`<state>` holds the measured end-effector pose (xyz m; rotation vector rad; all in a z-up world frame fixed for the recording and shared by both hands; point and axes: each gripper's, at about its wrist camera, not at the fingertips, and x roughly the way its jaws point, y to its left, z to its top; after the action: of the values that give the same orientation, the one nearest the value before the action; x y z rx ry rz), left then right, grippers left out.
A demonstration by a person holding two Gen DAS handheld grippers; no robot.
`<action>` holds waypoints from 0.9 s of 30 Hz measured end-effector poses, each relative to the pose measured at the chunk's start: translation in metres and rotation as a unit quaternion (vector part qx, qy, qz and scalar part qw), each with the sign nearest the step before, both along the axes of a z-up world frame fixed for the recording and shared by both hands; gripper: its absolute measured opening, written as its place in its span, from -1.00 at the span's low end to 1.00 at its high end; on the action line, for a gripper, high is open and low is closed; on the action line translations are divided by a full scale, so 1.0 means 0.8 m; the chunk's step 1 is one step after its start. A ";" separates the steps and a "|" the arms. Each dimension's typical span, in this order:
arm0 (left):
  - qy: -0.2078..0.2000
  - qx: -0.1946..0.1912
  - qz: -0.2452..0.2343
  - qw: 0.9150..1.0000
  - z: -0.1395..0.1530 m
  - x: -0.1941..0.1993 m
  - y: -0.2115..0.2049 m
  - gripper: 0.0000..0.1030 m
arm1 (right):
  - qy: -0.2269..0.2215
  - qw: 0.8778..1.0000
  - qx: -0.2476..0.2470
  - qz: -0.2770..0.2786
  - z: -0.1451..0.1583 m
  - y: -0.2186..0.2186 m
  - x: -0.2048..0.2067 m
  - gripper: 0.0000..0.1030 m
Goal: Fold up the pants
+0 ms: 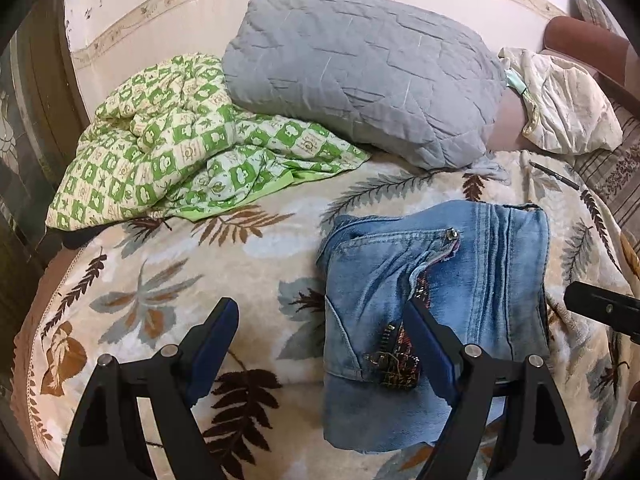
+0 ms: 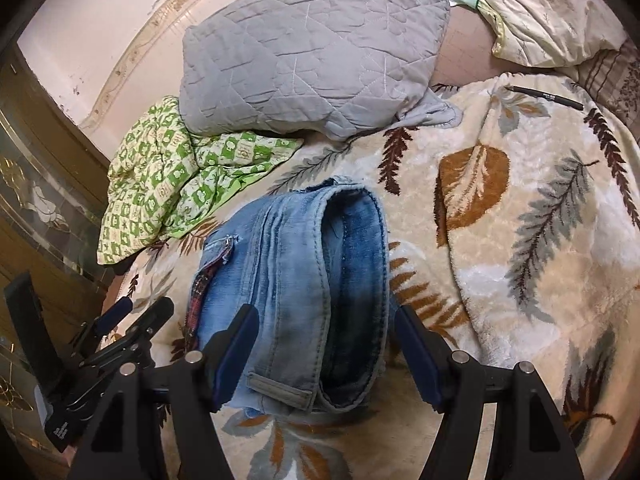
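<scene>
Light blue jeans [image 1: 436, 280] lie folded into a compact bundle on a leaf-patterned blanket [image 1: 180, 280]. In the left wrist view my left gripper [image 1: 320, 316] is open and empty; its right finger [image 1: 428, 340] is over the jeans' zipper area, its left finger over the blanket. In the right wrist view the jeans [image 2: 296, 272] lie between the fingers of my right gripper [image 2: 324, 332], which is open and hovers over the waistband end. The left gripper [image 2: 116, 320] shows at the left of that view, and the right gripper's tip shows at the left wrist view's right edge [image 1: 600, 308].
A grey quilted pillow [image 1: 360, 76] and a green checked blanket [image 1: 180, 140] lie behind the jeans against the wall. A cream cloth [image 1: 568, 104] lies at the back right. A black pen [image 2: 544, 98] lies on the blanket. A wooden cabinet [image 2: 36, 200] stands at the left.
</scene>
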<state>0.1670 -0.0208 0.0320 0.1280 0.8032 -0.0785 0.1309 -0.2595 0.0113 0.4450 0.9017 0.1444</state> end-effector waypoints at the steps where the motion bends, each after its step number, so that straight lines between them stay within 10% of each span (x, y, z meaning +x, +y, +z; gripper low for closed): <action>1: 0.003 -0.002 0.001 1.000 -0.001 0.002 0.002 0.64 | 0.000 1.000 -0.001 0.000 0.000 0.000 0.000 0.43; 12: 0.062 -0.108 0.029 0.992 -0.030 0.026 0.052 0.64 | 0.040 0.993 0.106 -0.014 -0.041 -0.042 0.019 0.43; 27: 0.157 -0.254 0.002 0.954 -0.066 0.049 0.091 0.65 | 0.110 0.976 0.184 0.031 -0.114 -0.024 0.055 0.45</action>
<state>0.2062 0.0516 -0.0209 -0.3822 1.0758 -0.3046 0.1745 -0.2784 -0.0798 0.7879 1.1130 0.3275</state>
